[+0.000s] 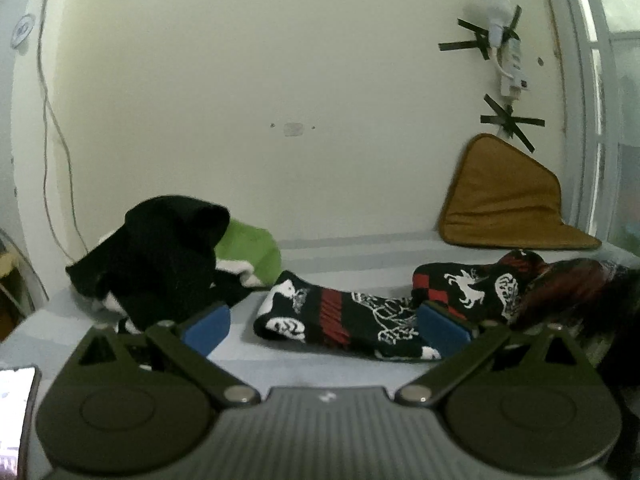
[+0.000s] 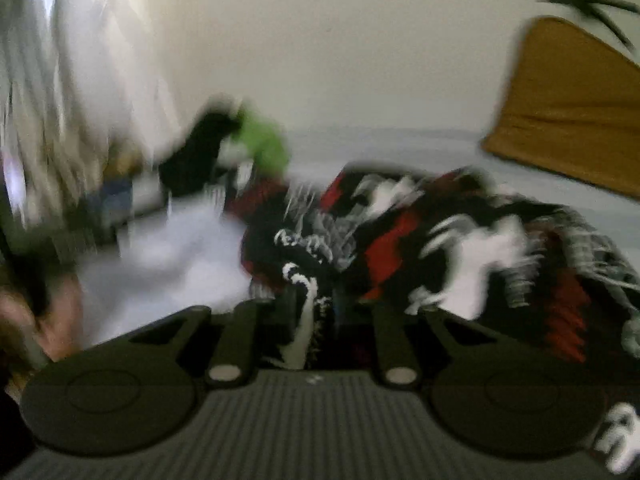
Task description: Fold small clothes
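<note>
Patterned sock [image 1: 344,320] lies crosswise between the left gripper's [image 1: 324,326] spread jaws.
Right gripper [image 2: 316,320], blurred, apparently pinches its fabric, lower centre.

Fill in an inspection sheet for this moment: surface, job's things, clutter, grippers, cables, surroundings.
Surface: pale grey bed sheet.
Job's things: patterned black-red-white sock lying flat; heap of black and green clothes at back left.
Clutter: brown cushion leaning on the wall; phone.
Grippers: left gripper open, empty; right gripper shut on patterned fabric, view blurred.
Cables: cable hanging down the wall.
Surroundings: cream wall, taped white device.
</note>
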Available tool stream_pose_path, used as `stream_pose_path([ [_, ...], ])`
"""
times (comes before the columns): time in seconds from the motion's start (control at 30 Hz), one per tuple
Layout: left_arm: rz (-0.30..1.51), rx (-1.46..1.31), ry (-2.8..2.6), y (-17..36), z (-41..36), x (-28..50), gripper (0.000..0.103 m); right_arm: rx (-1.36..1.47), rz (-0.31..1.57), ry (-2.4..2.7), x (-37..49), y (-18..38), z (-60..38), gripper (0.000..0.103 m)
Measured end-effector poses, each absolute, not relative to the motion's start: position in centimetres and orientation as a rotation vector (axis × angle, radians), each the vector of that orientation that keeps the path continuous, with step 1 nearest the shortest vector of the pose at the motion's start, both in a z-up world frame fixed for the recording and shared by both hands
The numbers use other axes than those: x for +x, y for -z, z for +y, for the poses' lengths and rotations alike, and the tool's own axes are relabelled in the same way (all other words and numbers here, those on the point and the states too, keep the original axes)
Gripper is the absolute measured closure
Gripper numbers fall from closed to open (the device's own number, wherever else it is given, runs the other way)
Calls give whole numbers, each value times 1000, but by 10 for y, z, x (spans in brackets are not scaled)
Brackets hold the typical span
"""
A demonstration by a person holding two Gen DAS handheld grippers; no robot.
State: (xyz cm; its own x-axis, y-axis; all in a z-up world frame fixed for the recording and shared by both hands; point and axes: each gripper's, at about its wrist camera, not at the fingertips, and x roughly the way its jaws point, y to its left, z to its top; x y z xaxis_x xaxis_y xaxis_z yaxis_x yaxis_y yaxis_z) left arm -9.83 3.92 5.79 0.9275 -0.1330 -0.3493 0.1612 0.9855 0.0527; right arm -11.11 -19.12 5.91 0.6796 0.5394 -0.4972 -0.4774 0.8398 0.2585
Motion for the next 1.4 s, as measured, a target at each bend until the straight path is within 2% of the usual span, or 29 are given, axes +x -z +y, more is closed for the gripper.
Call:
stream_pose_path([
  [0.23,365,74,209,-61,14,-74,0,334,134,-64,-143,-153,-351,84],
  [0.27,370,66,219,-60,10,-71,0,368,97,23,-143,-156,-370,81],
  [0.3,375,60,226,-60,7,-70,0,369,94,145,-138,-156,-389,73],
  [0.33,381,55,233,-59,5,-69,0,331,124,277,-129,-153,-398,67],
  [0.37,386,53,238,-57,2,-68,0,276,170,404,-119,-146,-402,50],
  [0.43,397,60,239,-54,0,-67,0,208,213,465,-112,-134,-400,40],
  [0.63,464,58,235,-45,-5,-56,0,116,252,135,-105,-118,-348,40],
  [0.67,464,53,233,-45,-5,-56,0,57,277,46,-97,-117,-331,37],
  [0.77,460,48,223,-46,-3,-58,0,-169,338,-153,-78,-107,-270,22],
  [0.83,461,50,213,-46,0,-61,0,-274,400,-261,-63,-95,-235,21],
  [0.93,465,61,182,-45,9,-67,0,-140,615,-456,-24,-70,-214,23],
  [0.97,466,61,174,-45,12,-69,0,-127,633,-480,-25,-64,-205,23],
  [1.07,484,54,153,-45,22,-72,0,-277,508,-523,-35,-61,-173,18],
  [1.13,488,56,143,-46,25,-72,0,-300,526,-570,-21,-50,-158,22],
  [1.2,479,64,130,-49,24,-72,0,-283,617,-594,-7,-39,-150,91],
  [1.27,465,72,136,-54,22,-71,0,-224,660,-590,6,-38,-155,94],
  [1.4,452,103,171,-58,6,-62,0,-119,399,-413,0,-112,-220,94],
])
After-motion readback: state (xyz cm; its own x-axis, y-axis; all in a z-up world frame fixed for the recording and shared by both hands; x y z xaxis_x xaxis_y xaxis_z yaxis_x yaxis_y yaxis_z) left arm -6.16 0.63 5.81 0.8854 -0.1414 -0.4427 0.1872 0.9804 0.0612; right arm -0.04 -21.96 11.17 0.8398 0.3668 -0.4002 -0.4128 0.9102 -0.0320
